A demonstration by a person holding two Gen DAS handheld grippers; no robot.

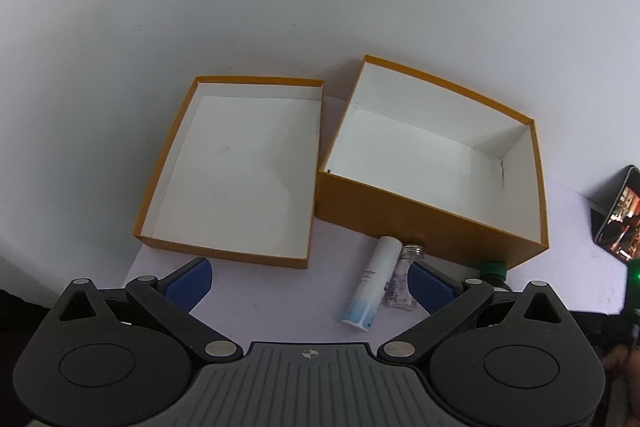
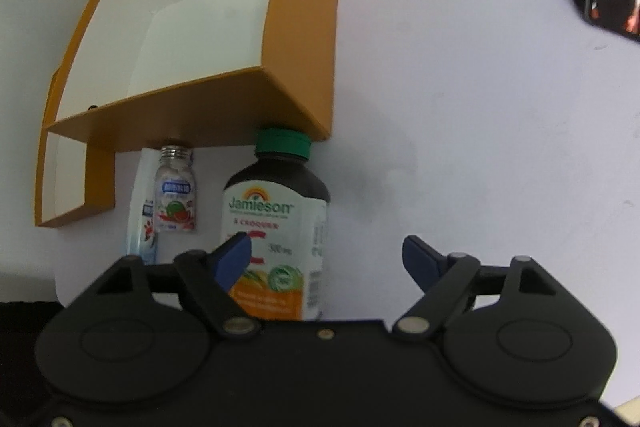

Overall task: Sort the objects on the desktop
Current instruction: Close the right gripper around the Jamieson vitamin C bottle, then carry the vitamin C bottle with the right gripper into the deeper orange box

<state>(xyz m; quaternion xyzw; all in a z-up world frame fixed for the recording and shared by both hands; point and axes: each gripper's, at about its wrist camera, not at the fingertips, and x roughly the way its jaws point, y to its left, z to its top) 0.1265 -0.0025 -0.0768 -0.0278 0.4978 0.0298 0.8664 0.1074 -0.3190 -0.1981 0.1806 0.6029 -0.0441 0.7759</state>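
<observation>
Fingers [image 1: 430,287] with blue ribbed pads on the left gripper [image 1: 310,285], spread wide, nothing held; right gripper [image 2: 326,259] likewise wide apart and empty. Orange cardboard box [image 1: 424,219] with white lining beside its shallow lid [image 1: 224,251] on a white table [image 1: 280,7]. Lying just before the box: smooth white tube [image 1: 374,287], small clear bottle [image 2: 176,193] with metal cap, dark bottle [image 2: 276,223] with green ribbed cap. Printed labels legible only from the right wrist; the lid's whole tray shape only from the left. Propped screen [image 1: 618,215] at far right.
</observation>
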